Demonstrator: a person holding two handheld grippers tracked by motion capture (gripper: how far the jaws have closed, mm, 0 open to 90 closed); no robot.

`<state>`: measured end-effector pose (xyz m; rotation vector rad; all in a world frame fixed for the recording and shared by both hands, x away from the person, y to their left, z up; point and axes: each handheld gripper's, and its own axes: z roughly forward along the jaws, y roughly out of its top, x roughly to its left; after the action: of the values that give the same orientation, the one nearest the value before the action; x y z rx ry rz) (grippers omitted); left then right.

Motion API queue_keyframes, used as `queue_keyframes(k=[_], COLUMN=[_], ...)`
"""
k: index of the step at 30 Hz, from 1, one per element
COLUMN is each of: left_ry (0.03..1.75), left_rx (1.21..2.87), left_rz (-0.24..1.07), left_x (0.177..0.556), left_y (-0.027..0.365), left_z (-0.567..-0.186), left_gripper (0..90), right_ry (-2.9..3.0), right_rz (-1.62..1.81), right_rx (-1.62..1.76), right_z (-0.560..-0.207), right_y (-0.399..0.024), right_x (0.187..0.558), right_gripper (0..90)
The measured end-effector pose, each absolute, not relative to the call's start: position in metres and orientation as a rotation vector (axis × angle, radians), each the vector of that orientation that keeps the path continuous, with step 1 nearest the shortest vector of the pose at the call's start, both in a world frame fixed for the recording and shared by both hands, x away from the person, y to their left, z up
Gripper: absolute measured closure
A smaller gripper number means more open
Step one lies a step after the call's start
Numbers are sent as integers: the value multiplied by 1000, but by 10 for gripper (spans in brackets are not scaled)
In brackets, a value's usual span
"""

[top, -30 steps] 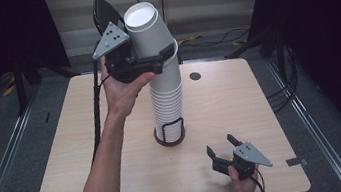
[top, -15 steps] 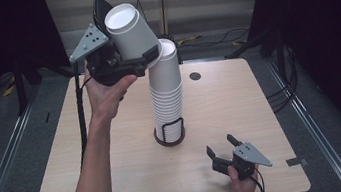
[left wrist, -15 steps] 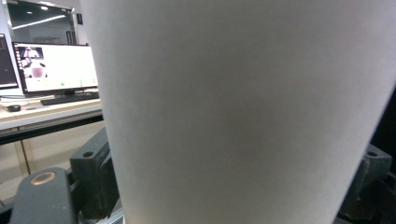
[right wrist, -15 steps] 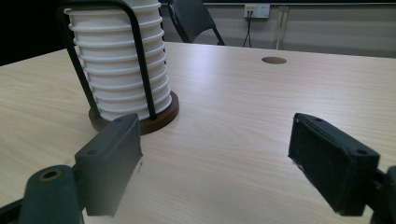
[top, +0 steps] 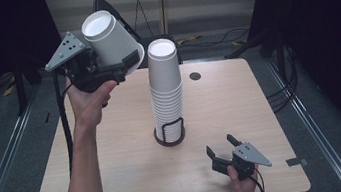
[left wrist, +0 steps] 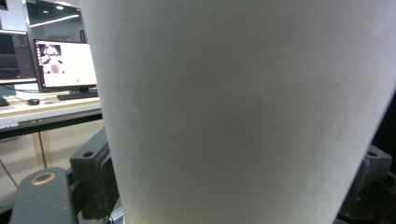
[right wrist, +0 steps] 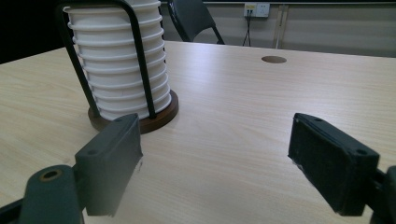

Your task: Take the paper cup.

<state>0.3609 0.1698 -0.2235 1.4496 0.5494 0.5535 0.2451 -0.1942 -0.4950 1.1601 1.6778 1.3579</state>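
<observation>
Left gripper [top: 119, 65] raised high at the left of the high view, above the far left part of the table [top: 120, 184], clamped on a single white paper cup [top: 108, 36]. Cup tilted, its closed base turned up and toward the camera, its rim lower and toward the stack, one jaw visible lying against its wall near the rim. Seen from the left gripper view, cup wall [left wrist: 233, 112] pressed close between the two black jaws, one at each lower corner.

Just right of the held cup and apart from it, tall stack of cups [top: 166, 91] standing upright, bases up, in a black wire holder [top: 169, 132] on a round dark base near the table's middle.

Right gripper [top: 221, 150] low at the near right edge, jaws spread wide with nothing between them, pointing toward the holder [right wrist: 135, 60], well apart from it.
</observation>
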Motion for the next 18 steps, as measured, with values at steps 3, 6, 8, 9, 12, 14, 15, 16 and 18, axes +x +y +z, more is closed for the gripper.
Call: queue_keyframes(k=[3,6,8,9,12,14,15,16,18], left_ry=[559,576,587,594,601,603,603,612,621], left_rx=[1453,1465,1471,1477,1502,1529,1529,1531,1534], left_rz=[552,555,551,550,556,558,558,549,547], left_x=[361,362,363,363,364,364,364,363,363], left_y=[172,175,177,178,177,176,176,176,177], left_z=[-227,-234,-240,-245,-251,-258,-258,-263,-268], left_gripper=[143,143,143,143,142,142,142,141,141], right_ry=[1677,1676,1672,1672,1672,1672,1672,1674,1674], right_rz=[1360,1360,1363,1363,1363,1363,1363,1364,1365], right_rx=[1161,1160,1161,1161,1160,1161,1161,1162,1162], right_z=[-495,-495,-495,-495,-495,-495,-495,-495,-495], right_y=[-194,-194,-194,-194,-194,-195,-195,-195,-195], right_x=[245,245,245,245,245,245,245,245,244], right_gripper=[166,166,166,166,166,166,166,166,166])
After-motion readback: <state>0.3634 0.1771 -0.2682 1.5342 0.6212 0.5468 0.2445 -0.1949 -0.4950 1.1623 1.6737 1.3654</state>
